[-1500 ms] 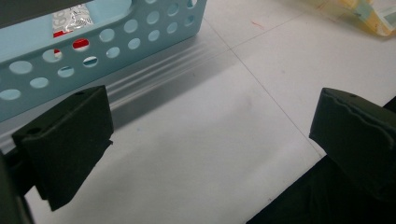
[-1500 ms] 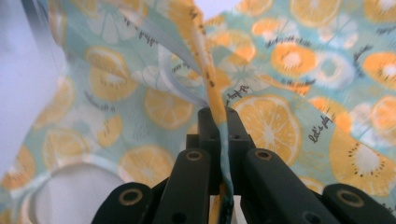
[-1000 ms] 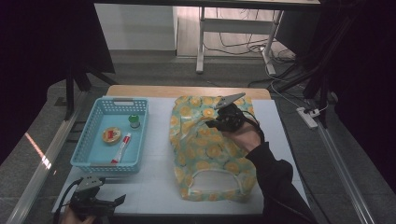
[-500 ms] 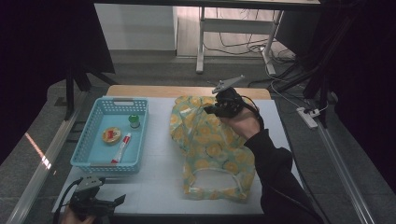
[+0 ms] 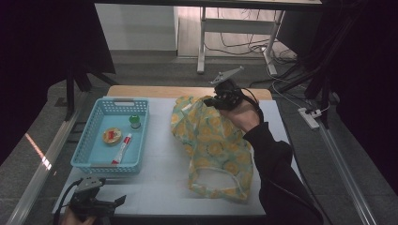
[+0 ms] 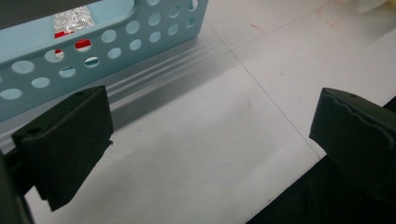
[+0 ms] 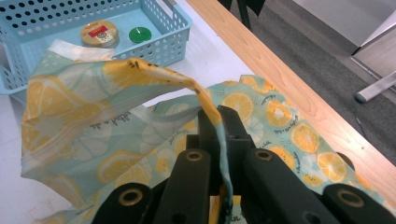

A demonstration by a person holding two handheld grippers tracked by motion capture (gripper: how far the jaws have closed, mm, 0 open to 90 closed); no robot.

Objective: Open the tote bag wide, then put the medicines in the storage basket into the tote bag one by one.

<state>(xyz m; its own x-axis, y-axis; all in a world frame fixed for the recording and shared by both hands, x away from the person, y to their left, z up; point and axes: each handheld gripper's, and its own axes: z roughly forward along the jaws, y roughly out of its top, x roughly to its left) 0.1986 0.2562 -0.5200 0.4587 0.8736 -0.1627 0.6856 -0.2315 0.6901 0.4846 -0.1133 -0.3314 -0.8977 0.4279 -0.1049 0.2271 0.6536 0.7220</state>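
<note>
The right claw (image 5: 219, 99) is held raised over the far side of the white surface (image 5: 159, 164), its jaws clenched on a fold of the lemon-print bag (image 5: 213, 145); in the right gripper view the pinched cloth runs up between the two black jaws and arches away to the left as a lifted edge (image 7: 154, 74). The right hand (image 5: 241, 115) grips the tool from below with the wrist bent back, and the dark-sleeved forearm (image 5: 272, 164) slants up from the near right edge of the surface toward the far middle. The grey three-cornered plate (image 5: 226, 75) on this claw tilts upward. The rest of the bag lies spread on the surface, its handle opening (image 5: 218, 180) toward the near edge. To the left of the bag, apart from it, stands a light-blue perforated basket (image 5: 89, 140) holding a green-capped item (image 5: 135, 121), a round yellow tin with a red label (image 5: 111, 136) and a red-and-white tube (image 5: 122, 147). The left claw (image 5: 101, 204) rests low at the near left corner of the surface, just below the basket, jaws released and wide apart; the left gripper view shows bare white surface between them and the basket wall (image 6: 93, 51) just ahead.
</note>
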